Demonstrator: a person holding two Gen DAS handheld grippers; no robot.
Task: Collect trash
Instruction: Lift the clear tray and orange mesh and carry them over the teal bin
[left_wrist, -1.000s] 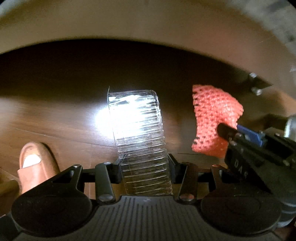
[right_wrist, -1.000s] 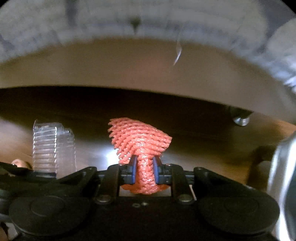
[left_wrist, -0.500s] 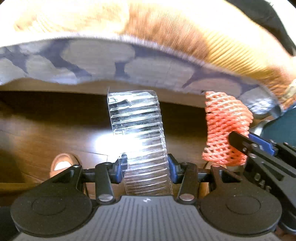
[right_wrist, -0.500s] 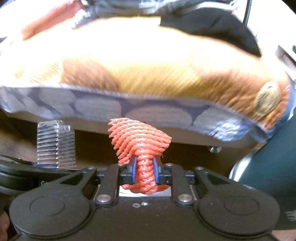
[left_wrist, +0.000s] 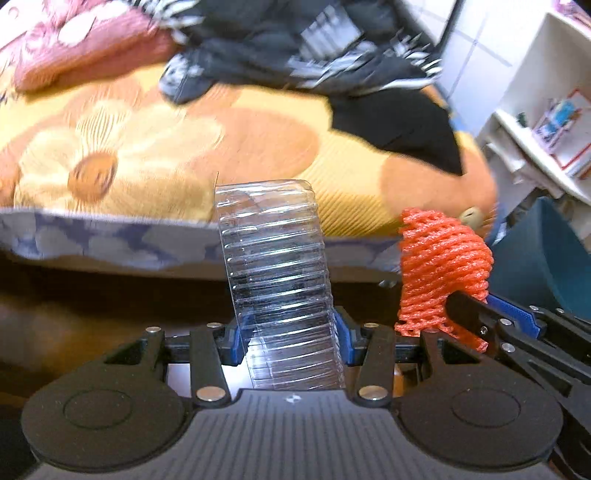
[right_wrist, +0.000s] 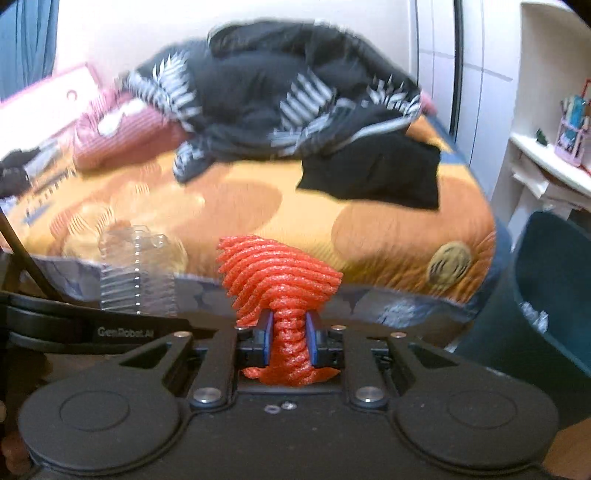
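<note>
**A:** Quick one, what am I holding on each side?

**B:** I'm clamping the left gripper (left_wrist: 288, 341) on a clear ribbed plastic container (left_wrist: 275, 266), jaws partly closed against its lower sides, so most of it is sticking up ahead of the fingers. I'm gripping low because the ribbed wall looks thin and likely to flex higher up.

**A:** And the right?

**B:** I'm pinching the right gripper (right_wrist: 289, 339) nearly closed on a red foam fruit net (right_wrist: 279, 280), squeezing its middle into a narrow waist while the top is fanning out above the pads. Soft stuff, so a tight pinch is keeping it from slipping (my read).

**A:** Where's it all going?

**B:** I'm carrying both pieces in the air in front of the bed (right_wrist: 388, 229), side by side. The dark teal bin (right_wrist: 554, 295) is standing just right of the bed corner, something crinkly already inside. I'm judging that's the drop target, so I'm aiming right next.

**A:** Risks?

**B:** The net snagging on a pad at release.
</note>
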